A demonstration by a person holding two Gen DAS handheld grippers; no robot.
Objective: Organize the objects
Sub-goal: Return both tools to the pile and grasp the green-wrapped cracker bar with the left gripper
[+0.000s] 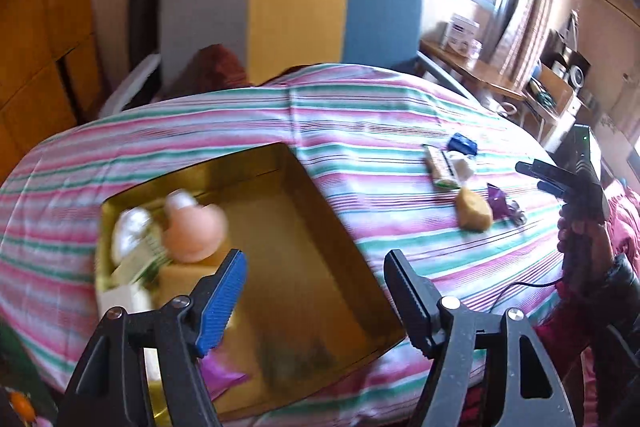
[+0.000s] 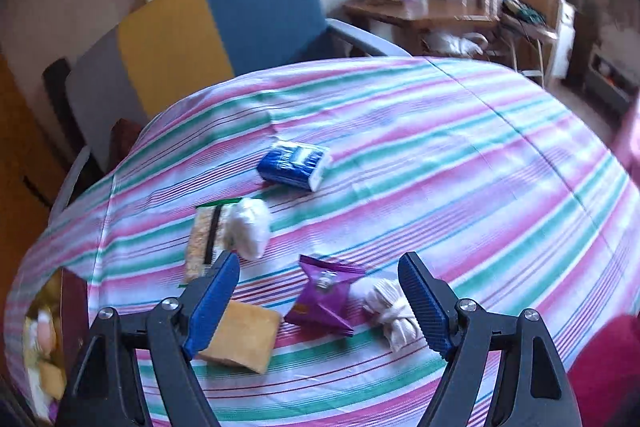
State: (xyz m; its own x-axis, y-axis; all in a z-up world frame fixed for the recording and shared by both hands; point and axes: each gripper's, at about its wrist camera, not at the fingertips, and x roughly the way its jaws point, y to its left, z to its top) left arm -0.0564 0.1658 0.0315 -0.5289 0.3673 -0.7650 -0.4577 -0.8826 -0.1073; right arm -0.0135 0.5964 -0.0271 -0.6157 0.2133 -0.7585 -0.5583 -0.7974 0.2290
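While the gold tin (image 1: 304, 227) on the striped cloth (image 2: 440, 147) already holds a peach toy (image 1: 196, 231) and some packets, several items lie loose on the far side of the cloth: a purple wrapper (image 2: 324, 299), a tan sponge (image 2: 248, 339), a knotted white bundle (image 2: 394, 311), a crumpled white wad (image 2: 250, 227), a snack bar (image 2: 204, 239) and a blue tissue pack (image 2: 294, 165).

Your right gripper (image 2: 320, 303) looks set to collect next. Settle on one item; the purple wrapper sits most squarely between the pads. Keep clear of the white bundle just beside it, and descend so both pads straddle the wrapper's body, not its thin edge.

Its jaws stand spread wide, holding and touching nothing. Your left gripper (image 1: 316, 299) is likewise spread and empty, hovering over the tin.
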